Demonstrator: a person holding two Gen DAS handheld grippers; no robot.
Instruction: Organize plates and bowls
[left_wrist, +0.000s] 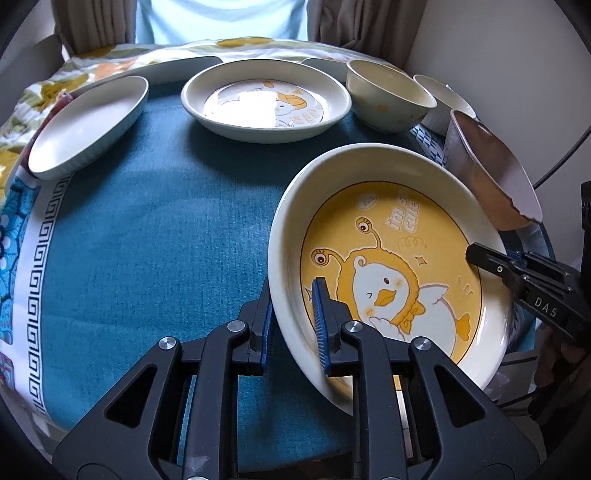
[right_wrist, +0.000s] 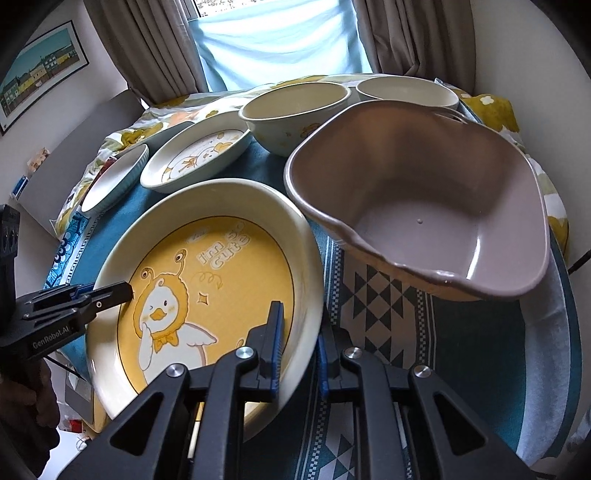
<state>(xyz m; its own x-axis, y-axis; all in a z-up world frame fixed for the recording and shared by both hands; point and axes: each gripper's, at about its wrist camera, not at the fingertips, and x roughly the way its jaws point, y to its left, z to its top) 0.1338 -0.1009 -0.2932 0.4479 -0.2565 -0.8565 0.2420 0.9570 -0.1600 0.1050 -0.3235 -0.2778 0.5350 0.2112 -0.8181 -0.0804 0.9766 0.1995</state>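
Observation:
A large cream plate (left_wrist: 388, 258) with a yellow duck picture lies between both grippers, near the table's front right. My left gripper (left_wrist: 291, 291) is shut on its left rim, one finger outside and the blue pad (left_wrist: 319, 317) inside. The right gripper (right_wrist: 301, 321) is shut on the opposite rim, and its tip (left_wrist: 480, 254) reaches in from the right in the left wrist view. The left gripper (right_wrist: 122, 291) shows at the plate's (right_wrist: 207, 280) far side in the right wrist view. Whether the plate rests on the cloth I cannot tell.
On the teal tablecloth (left_wrist: 147, 240) stand a smaller duck plate (left_wrist: 266, 103), a white oval dish (left_wrist: 88, 125), a cream bowl (left_wrist: 388, 96) and a white bowl (left_wrist: 443, 99). A mauve wavy-rimmed bowl (right_wrist: 424, 206) sits right beside the plate on a patterned mat (right_wrist: 380, 306).

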